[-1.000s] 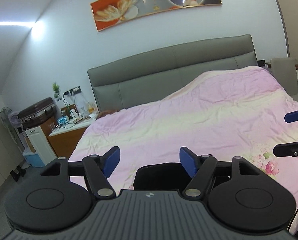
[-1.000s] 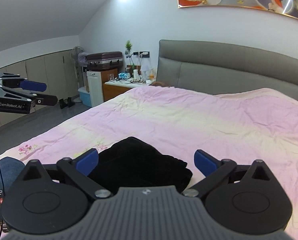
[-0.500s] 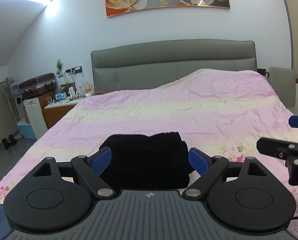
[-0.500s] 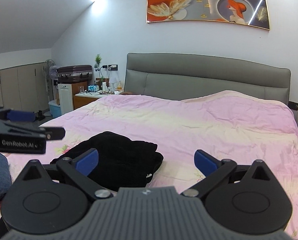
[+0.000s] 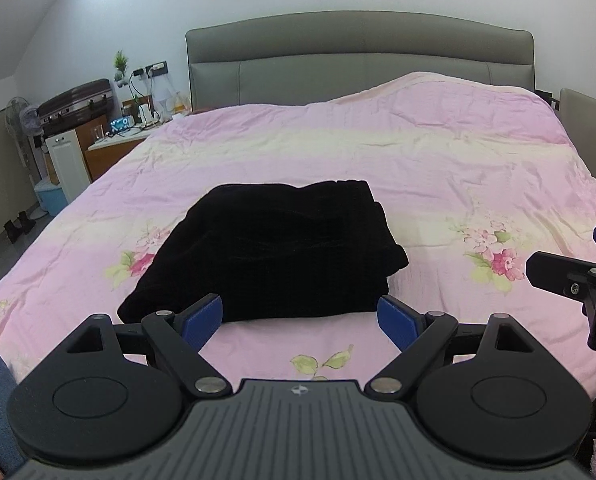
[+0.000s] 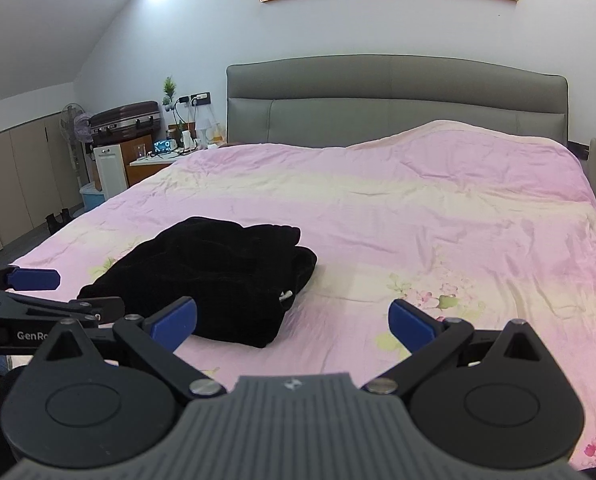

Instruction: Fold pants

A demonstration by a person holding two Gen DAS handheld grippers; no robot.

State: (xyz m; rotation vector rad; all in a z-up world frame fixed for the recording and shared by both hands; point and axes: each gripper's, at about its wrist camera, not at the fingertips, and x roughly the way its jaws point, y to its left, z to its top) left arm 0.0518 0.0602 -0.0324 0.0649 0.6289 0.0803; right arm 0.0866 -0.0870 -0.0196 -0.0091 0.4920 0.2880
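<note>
Black pants (image 5: 273,248) lie in a folded bundle on the pink bedspread, near the foot of the bed; they also show in the right wrist view (image 6: 213,276). My left gripper (image 5: 300,322) is open and empty, just short of the bundle's near edge. My right gripper (image 6: 291,322) is open and empty, to the right of the bundle and short of it. The right gripper shows at the right edge of the left wrist view (image 5: 570,256). The left gripper shows at the left edge of the right wrist view (image 6: 45,292).
The bed (image 5: 418,168) has a grey headboard (image 5: 358,52). A nightstand (image 5: 113,152) with small items, a white unit and a suitcase (image 5: 73,100) stand to the left. A fan (image 6: 73,128) and cabinets line the left wall. A chair back (image 5: 586,128) stands at the right.
Both grippers have pulled back and tilted down, so the pants bundle now shows fully ahead of them. Both stay open and empty. The pants have not moved.
</note>
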